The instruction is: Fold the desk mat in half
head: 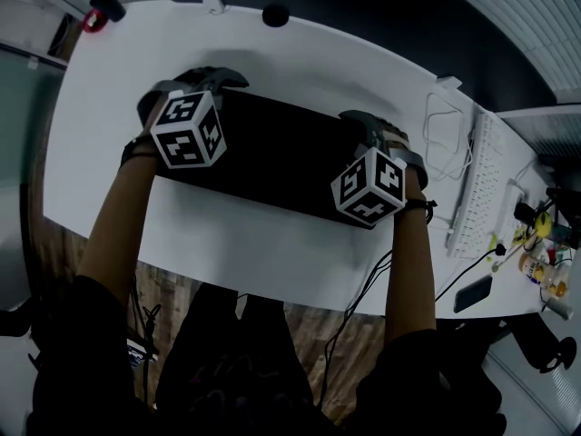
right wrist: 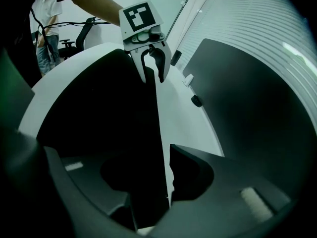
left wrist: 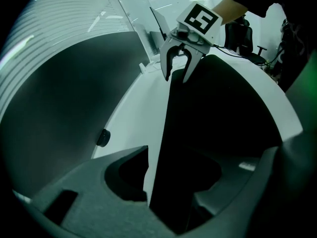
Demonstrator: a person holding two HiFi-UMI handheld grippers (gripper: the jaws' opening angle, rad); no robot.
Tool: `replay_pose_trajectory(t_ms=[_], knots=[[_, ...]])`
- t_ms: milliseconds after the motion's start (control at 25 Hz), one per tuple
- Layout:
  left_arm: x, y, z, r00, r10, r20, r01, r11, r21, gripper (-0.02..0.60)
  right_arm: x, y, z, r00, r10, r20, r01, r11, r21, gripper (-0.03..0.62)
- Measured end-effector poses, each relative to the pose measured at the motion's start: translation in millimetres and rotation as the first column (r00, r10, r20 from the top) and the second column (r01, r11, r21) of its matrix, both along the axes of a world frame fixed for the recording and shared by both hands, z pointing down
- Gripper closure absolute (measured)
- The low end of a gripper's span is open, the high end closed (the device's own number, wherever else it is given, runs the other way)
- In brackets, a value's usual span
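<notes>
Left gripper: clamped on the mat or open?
Open. The left gripper has its jaws apart around the edge of the desk mat; the white desk shows between one jaw and the mat.

The white table (head: 272, 234) carries a black desk mat (head: 272, 162), whose far long edge runs between the left gripper's fingers (head: 222, 78) and between the right gripper's fingers (head: 361, 121). Right of the right fingers lie a white cable (head: 445, 139), a white keyboard (head: 477, 189) and a dark phone (head: 473, 293). Beyond both pairs of fingers, near the far rim, sits a small black knob (head: 275, 14).
</notes>
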State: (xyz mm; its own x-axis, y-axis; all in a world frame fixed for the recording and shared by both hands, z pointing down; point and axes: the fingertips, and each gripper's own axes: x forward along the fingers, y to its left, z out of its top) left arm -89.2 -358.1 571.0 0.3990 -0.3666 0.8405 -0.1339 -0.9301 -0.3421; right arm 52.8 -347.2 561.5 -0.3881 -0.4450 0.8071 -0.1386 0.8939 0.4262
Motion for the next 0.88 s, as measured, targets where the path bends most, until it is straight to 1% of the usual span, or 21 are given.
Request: replay_pose_trajectory(t_ms=[40,160,280,400,520,640,760,800,880], knots=[[-0.3,-0.9,-0.8,1.0,-0.014,-0.005,0.014,1.0,0.006,0.406,0.8,-0.2,-0.8,1.0,0.015,0.012,-0.015,1.0,0.01,0.427],[-2.2,-1.5,-2.0,0.997,-0.074,-0.03,0.075,0.997,0.005,0.404,4.0,0.3,-2.7,0.995,0.077,0.062,-0.079,0.996,0.03,0.43],[-5.4,0.9,-2.0,0.984,-0.157,-0.081,0.155,0.988,-0.027,0.422,7.4,1.6,-3.1,0.983,0.148,0.113,-0.152,0.988,0.027,0.444],[-7.6,5.7,-2.7,0.97,-0.207,-0.128,0.202,0.978,-0.05,0.441,11.2,2.6,-4.4,0.972,0.195,0.13,-0.202,0.979,0.042,0.462],[-11.3,6.5,-6.1,0.948,-0.268,-0.173,0.263,0.963,-0.053,0.472,15.1,1.8,-9.1,0.953,0.252,0.17,-0.265,0.963,0.056,0.495],[-13.2,5.4,-14.4,0.92,-0.322,-0.225,0.317,0.947,-0.058,0.528,22.3,-0.3,-17.9,0.927,0.311,0.209,-0.33,0.942,0.063,0.518],[-15.9,5.4,-22.6,0.896,-0.363,-0.257,0.362,0.931,-0.054,0.586,31.4,-2.7,-28.7,0.895,0.368,0.251,-0.398,0.914,0.075,0.567],[-16.8,5.1,-25.3,0.888,-0.377,-0.265,0.377,0.925,-0.051,0.594,34.2,-2.9,-31.8,0.887,0.381,0.261,-0.413,0.907,0.078,0.583],[-18.3,5.0,-30.9,0.871,-0.405,-0.28,0.407,0.912,-0.051,0.592,38.3,-1.9,-37.1,0.88,0.393,0.268,-0.428,0.9,0.084,0.583]])
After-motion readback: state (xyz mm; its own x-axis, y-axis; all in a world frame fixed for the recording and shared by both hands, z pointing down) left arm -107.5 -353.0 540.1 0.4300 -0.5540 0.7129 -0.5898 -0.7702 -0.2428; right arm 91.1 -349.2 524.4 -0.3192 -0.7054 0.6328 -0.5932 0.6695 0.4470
